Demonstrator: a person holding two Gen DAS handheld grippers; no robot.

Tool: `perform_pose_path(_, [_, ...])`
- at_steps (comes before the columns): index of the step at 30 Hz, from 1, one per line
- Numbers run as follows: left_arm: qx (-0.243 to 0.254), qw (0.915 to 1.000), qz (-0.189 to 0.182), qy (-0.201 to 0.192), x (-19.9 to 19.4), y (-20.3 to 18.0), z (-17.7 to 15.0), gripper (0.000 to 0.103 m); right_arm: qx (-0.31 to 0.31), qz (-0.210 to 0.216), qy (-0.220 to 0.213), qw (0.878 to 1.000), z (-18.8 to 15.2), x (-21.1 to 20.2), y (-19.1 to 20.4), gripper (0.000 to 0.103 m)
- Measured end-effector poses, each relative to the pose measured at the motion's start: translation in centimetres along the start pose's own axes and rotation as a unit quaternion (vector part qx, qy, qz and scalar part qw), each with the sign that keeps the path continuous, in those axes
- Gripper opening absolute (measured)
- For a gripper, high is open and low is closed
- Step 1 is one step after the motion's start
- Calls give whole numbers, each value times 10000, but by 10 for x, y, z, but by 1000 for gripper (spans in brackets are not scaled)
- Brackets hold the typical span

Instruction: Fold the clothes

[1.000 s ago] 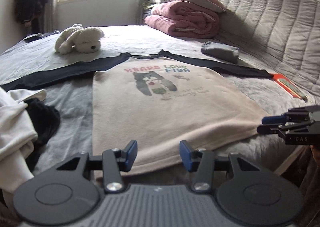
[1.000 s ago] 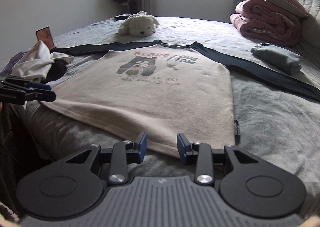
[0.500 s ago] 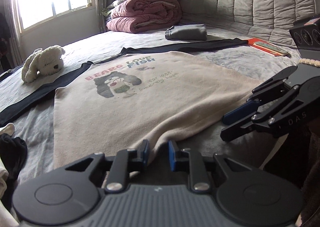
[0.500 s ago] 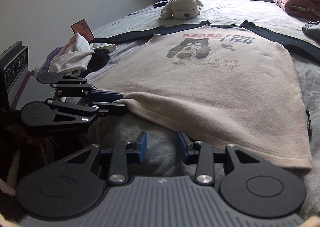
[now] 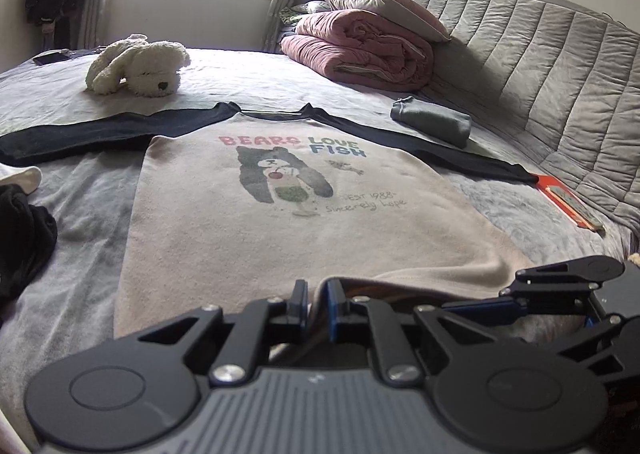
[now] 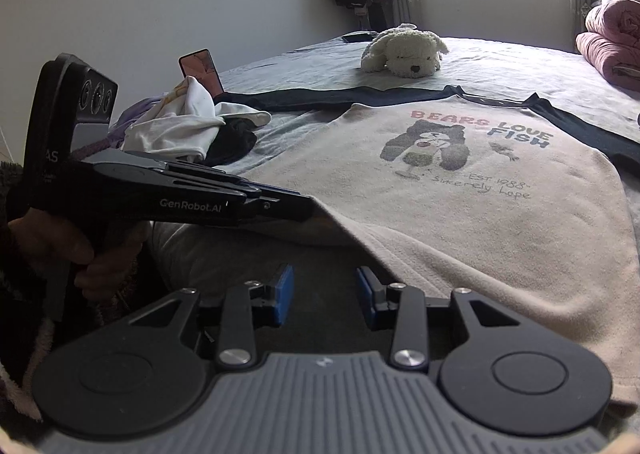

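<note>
So the bear sweatshirt (image 5: 304, 221) is spread flat, print up, on the grey bed (image 5: 248, 77), dark sleeves stretched out both ways, which makes sense if you want clean fold lines. The left gripper (image 5: 314, 304) is pinched tight on the hem at the bed's near edge, lifting a little ridge of cloth. The right gripper (image 6: 324, 296) sits just beside the hem with its jaws spread, nothing in them. No baskets or bins anywhere, just a loose clothes pile (image 6: 192, 125) and one folded grey piece (image 5: 432, 121) lying straight on the bed.
</note>
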State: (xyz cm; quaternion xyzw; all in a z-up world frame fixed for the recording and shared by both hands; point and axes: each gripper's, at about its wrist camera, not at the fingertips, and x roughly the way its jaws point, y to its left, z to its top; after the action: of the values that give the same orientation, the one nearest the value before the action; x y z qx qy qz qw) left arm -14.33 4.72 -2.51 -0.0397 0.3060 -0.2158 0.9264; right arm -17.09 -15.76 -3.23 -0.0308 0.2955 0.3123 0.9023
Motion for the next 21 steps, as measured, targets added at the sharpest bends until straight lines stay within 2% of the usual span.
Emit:
perform_pose_path(10, [99, 9998, -70, 133, -5, 3, -4, 8, -599, -464, -73, 9971, 5, 6, 13, 40])
perform_pose_path(12, [147, 9998, -53, 147, -9, 3, -5, 13, -676, -568, -50, 9961, 1, 2, 13, 40])
perform_pose_path(14, [173, 9997, 1, 144, -16, 6, -6, 29, -703, -661, -21, 9953, -3, -4, 13, 40])
perform_pose_path(16, [-40, 9999, 57, 106, -26, 15, -7, 40, -484, -686, 32, 9965, -6, -10, 6, 40])
perform_pose_path(21, [-1075, 9941, 152, -1, -52, 55, -9, 40, -211, -873, 63, 9959, -11, -22, -8, 40])
